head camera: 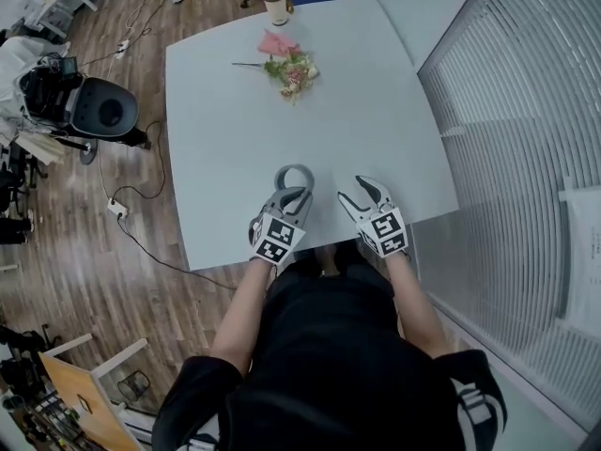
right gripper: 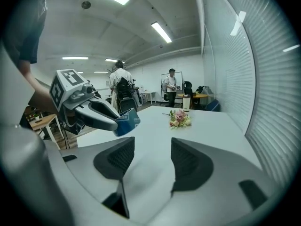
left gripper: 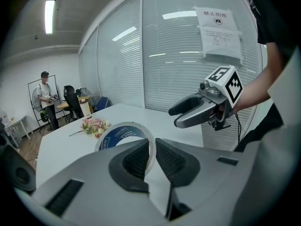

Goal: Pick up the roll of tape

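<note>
- Roll of tape (head camera: 294,177): one only, held above the white table (head camera: 216,139) near its front edge, clamped in the left gripper (head camera: 295,194).
- Left gripper: jaws narrow, pinching the ring's wall, one pad on the hole side and one outside.
- Right gripper (head camera: 362,190): just beside it on the right, jaws wide apart with nothing between.
- Counted: two grippers, one bunch of flowers (head camera: 289,68) and one cup (head camera: 276,6) at the table's far end.
- Left gripper view only: the blue printed core of the roll (left gripper: 113,138).
- Head view only: a plain pale loop.
- Right gripper view only: two people standing at the back.
- Ring tilted, hole turned up toward the head camera; round, so no long axis.
</note>
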Demonstrator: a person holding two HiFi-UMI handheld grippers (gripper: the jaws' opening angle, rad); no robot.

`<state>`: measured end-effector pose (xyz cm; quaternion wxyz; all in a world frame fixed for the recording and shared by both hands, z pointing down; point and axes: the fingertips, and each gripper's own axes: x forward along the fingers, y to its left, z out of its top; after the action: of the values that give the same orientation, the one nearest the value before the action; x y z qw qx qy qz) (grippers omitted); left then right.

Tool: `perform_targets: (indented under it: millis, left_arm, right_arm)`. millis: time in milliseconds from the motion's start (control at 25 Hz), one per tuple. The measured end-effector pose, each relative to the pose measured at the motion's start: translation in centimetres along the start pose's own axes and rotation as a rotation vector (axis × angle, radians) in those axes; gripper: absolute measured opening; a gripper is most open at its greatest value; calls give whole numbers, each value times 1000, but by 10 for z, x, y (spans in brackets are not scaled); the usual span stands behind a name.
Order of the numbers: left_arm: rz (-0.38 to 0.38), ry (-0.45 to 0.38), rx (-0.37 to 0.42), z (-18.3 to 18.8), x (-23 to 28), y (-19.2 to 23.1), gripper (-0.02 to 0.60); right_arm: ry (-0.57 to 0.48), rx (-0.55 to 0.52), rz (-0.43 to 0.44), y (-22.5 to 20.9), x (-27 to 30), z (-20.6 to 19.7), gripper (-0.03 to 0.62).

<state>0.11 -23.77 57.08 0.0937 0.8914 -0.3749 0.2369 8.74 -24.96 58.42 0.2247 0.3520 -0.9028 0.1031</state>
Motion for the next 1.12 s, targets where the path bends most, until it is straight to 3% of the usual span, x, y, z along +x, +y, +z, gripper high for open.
perform_targets:
  millis: [1120]
  left_arm:
    - [237,15,-94,9,-6,16,60]
  right_arm:
    - [7,-95,178,-41,23,15,232]
